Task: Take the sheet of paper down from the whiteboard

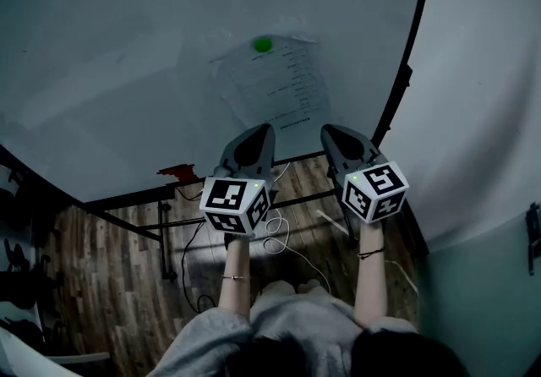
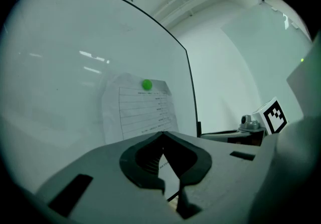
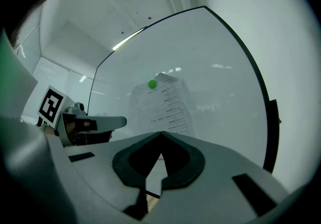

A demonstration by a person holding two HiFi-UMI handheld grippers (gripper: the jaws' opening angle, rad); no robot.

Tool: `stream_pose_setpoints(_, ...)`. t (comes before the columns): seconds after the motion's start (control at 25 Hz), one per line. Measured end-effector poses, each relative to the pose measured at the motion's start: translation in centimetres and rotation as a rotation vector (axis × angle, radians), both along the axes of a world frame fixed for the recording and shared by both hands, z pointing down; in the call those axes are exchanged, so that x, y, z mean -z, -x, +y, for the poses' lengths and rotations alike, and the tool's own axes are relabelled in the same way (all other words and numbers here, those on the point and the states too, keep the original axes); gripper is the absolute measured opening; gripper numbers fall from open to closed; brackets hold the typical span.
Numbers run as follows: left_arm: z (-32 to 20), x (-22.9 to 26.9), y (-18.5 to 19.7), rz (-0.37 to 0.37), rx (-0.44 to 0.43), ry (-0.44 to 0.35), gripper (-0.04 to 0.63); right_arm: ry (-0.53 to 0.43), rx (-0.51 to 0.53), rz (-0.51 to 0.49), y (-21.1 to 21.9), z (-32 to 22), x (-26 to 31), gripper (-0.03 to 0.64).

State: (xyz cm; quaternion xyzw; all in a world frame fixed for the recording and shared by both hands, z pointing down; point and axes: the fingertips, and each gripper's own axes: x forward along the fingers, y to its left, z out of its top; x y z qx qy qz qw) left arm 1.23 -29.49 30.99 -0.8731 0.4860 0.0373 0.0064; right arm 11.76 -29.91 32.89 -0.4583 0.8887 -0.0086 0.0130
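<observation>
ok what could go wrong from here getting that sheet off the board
A single green magnet pins the sheet of paper at its top; tugging the bottom edge could tear it or drop the magnet. Both the left hand-held gripper and right hand-held gripper are shut, so pushing in may just crease the paper.

It looks like an office or meeting room: a big standing whiteboard (image 1: 110, 71) carries a printed sheet of paper (image 1: 286, 95) under a green magnet (image 1: 263, 44), the walls (image 1: 490, 96) are plain white, and loose cables (image 1: 279, 240) lie on the wooden floor (image 1: 110, 299).
</observation>
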Motion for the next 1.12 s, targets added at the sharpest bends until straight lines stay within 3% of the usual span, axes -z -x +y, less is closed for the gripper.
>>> stream_pose_setpoints(0.6, -2.8, 5.1, -0.2, -0.136, 0.043, -0.127, 0.007, -0.038, -0.036, 0.006, -1.5, -3.6, 2.2, 0.002)
stream_pose_setpoints(1.12, -4.7, 8.5, -0.3, -0.271, 0.127, -0.188, 0.069, -0.021, -0.011, 0.055, -2.2, -6.1, 2.4, 0.002)
